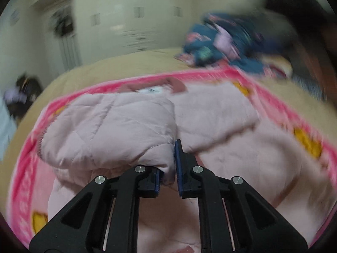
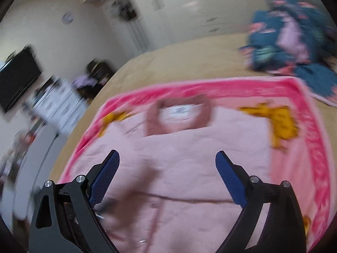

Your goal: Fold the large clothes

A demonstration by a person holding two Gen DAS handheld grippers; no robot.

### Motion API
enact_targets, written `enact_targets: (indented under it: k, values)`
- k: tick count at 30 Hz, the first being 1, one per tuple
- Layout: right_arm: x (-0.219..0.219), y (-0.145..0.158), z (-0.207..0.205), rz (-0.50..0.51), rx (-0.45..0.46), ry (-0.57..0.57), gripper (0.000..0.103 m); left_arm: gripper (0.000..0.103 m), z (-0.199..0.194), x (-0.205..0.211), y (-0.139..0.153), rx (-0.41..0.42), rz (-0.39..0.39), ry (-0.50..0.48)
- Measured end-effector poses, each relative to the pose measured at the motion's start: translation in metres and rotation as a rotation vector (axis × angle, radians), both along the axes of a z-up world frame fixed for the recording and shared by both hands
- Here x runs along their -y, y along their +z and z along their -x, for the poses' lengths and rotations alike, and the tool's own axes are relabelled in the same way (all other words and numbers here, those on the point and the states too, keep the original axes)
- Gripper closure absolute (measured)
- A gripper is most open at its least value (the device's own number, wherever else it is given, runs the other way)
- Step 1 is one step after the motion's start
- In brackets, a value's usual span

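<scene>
While the left gripper (image 1: 168,168) has its blue pads clamped on a bunched fold of the pale pink quilted jacket (image 1: 109,126), that side of the garment is lifted and doubled over toward the middle, so one fold looks under way. Over on the other hand, the right gripper (image 2: 167,177) hangs above the jacket's flat body with its jaws spread wide and nothing between them; no grip there, just fabric below. A dark seam or hem line runs across the cloth just under those fingers. Further out, the jacket lies spread on a pink blanket (image 2: 311,139) with a bright border and yellow patches, and the collar (image 2: 179,111) with its white label sits at the far end, lying flat and open. So by my reading we're early: one side coming across, the other side, any sleeve tucking and the final halving all left to do. Beyond that, a blue patterned heap (image 2: 294,42) waits on the tan bedcover (image 2: 185,63), unfolded, perhaps next in line.
</scene>
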State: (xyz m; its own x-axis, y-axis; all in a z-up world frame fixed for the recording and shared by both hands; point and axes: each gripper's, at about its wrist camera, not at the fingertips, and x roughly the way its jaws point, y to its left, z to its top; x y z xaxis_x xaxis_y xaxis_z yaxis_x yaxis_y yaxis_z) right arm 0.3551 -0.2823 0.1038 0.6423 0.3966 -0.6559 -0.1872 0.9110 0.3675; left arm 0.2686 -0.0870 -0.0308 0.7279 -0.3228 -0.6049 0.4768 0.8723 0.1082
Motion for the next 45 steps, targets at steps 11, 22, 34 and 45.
enact_targets:
  k: [11,22,34,45]
  values:
    - [-0.199,-0.032,-0.109,0.242,-0.412,0.276,0.011,0.098,0.002,0.021,-0.032,-0.016,-0.121,-0.064]
    - [-0.195,-0.057,-0.128,0.314,-0.438,0.29,0.076,0.095,-0.003,0.023,-0.034,-0.03,-0.101,-0.069]
    - [-0.01,0.024,-0.082,-0.027,-0.121,0.093,0.103,0.039,0.011,0.022,0.003,0.021,-0.035,-0.096]
    - [0.105,-0.058,-0.005,-0.135,-0.181,-0.126,0.09,0.021,-0.021,-0.034,0.024,-0.069,0.072,0.063]
